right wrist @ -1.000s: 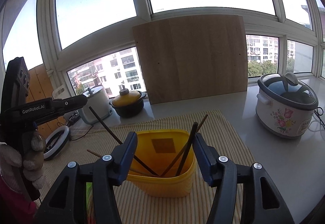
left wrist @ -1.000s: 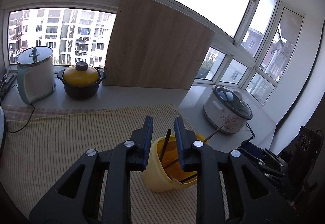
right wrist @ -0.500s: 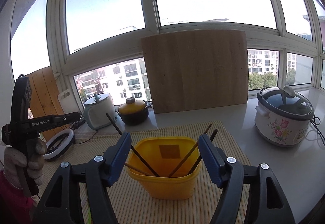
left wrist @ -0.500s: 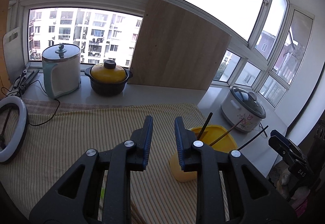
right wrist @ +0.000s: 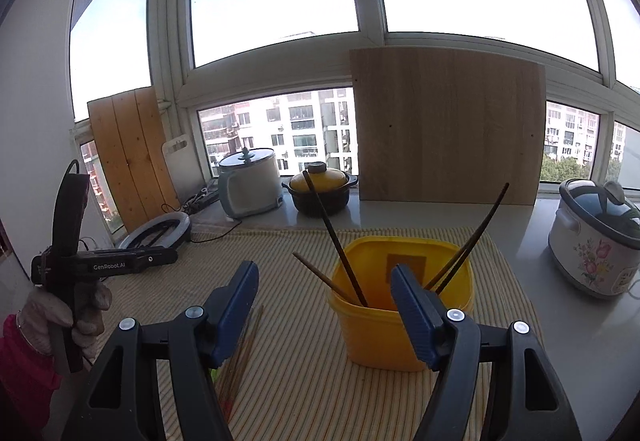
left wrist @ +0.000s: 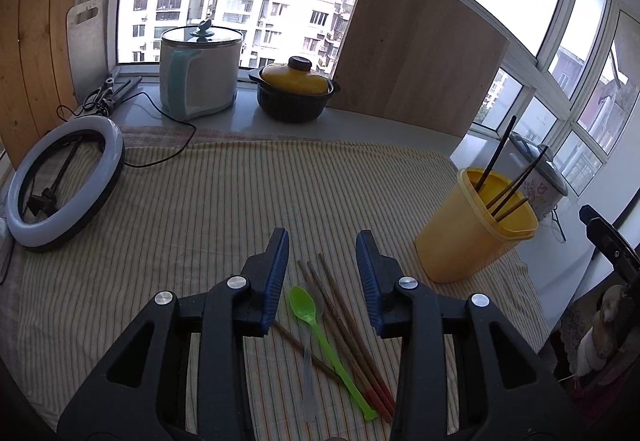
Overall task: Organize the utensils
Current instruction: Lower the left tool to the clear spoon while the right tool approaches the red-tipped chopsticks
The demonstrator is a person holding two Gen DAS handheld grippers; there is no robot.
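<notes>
Left gripper (left wrist: 322, 273), jaws opening with nothing clamped, hangs tilted down over a loose bundle of utensils on the striped cloth (left wrist: 200, 209). Between and just below its fingers lie the chopsticks (left wrist: 348, 325), a green spoon (left wrist: 320, 329) and a clear spoon (left wrist: 308, 373), its bowl half hidden under the green one. The step in hand appears to be the next pick: it is done well by settling on one piece only, closing across its shaft near the middle, and lifting clear before swinging right toward the cup (left wrist: 472, 233). The pieces overlap, so a low, square approach is needed to avoid dragging neighbours. The chopsticks are thin, brown with red ends, lying nearly parallel; one crosses beneath the spoons. The green spoon is translucent plastic with a long handle. Right gripper (right wrist: 324, 289), jaws apart and empty, is held near the cup (right wrist: 400, 321), which stands to its front right; the cup is yellow, upright, and already holds several dark chopsticks leaning on its rim
</notes>
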